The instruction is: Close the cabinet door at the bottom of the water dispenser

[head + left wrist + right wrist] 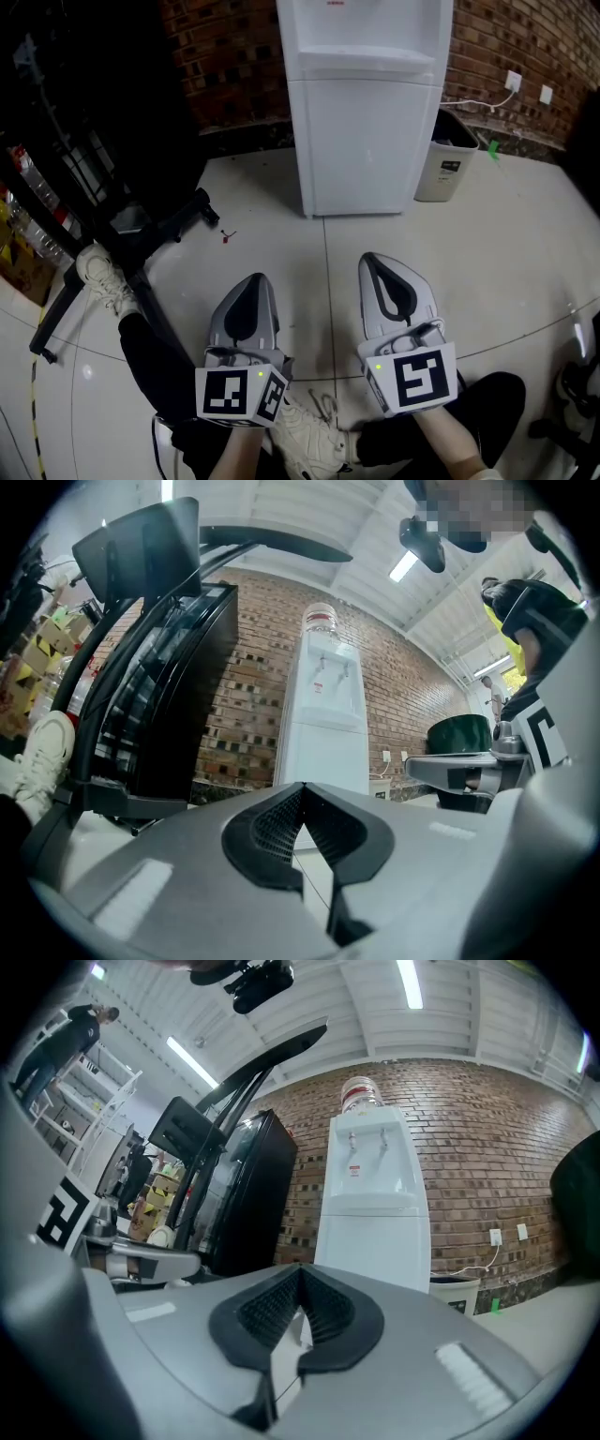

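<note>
A white water dispenser [366, 103] stands against the brick wall, with its bottom cabinet door [361, 145] flush and shut. It also shows in the left gripper view as the dispenser [323, 724] and in the right gripper view as the dispenser [370, 1213] with a bottle on top. My left gripper [251, 281] and right gripper [377, 261] hover side by side above the tiled floor, well short of the dispenser. Both have their jaw tips together with nothing between them: left gripper [302, 786], right gripper [300, 1267].
A grey waste bin [447, 155] stands right of the dispenser, below a wall socket [512, 80] with a cord. A black cabinet [94, 103] and a black chair base [141, 234] fill the left. The person's legs and white shoes [309, 431] are below the grippers.
</note>
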Available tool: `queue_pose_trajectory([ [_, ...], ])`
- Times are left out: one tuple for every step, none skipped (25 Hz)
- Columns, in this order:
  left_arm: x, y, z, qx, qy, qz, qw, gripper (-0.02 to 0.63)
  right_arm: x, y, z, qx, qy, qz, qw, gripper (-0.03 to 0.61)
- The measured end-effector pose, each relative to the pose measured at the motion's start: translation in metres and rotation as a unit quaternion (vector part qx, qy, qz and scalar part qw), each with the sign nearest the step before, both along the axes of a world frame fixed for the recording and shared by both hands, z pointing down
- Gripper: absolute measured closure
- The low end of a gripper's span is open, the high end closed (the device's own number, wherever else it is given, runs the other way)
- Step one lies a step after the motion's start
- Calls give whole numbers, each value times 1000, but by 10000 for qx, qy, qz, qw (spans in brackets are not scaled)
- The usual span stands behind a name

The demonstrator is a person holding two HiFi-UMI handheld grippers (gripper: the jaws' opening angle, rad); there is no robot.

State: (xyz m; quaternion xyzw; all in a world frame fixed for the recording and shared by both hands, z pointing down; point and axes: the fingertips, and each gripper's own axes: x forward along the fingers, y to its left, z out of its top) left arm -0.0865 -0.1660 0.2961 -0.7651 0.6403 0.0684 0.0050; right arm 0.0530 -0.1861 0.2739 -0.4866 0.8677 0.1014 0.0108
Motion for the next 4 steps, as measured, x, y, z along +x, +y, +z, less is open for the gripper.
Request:
queue_pose_trajectory([
  [1, 0, 0, 0, 2, 8, 10000, 600, 1, 0, 0, 2, 1, 4, 10000, 575],
  [2, 0, 1, 1, 4, 14, 10000, 600, 2, 0, 0, 3, 2, 8, 10000, 575],
  [2, 0, 1, 0, 6, 20, 10000, 600, 2, 1, 0, 3, 3, 13, 10000, 575],
  [3, 0, 2, 0, 7, 25, 10000, 600, 3, 1, 1, 2, 4, 18, 10000, 575],
])
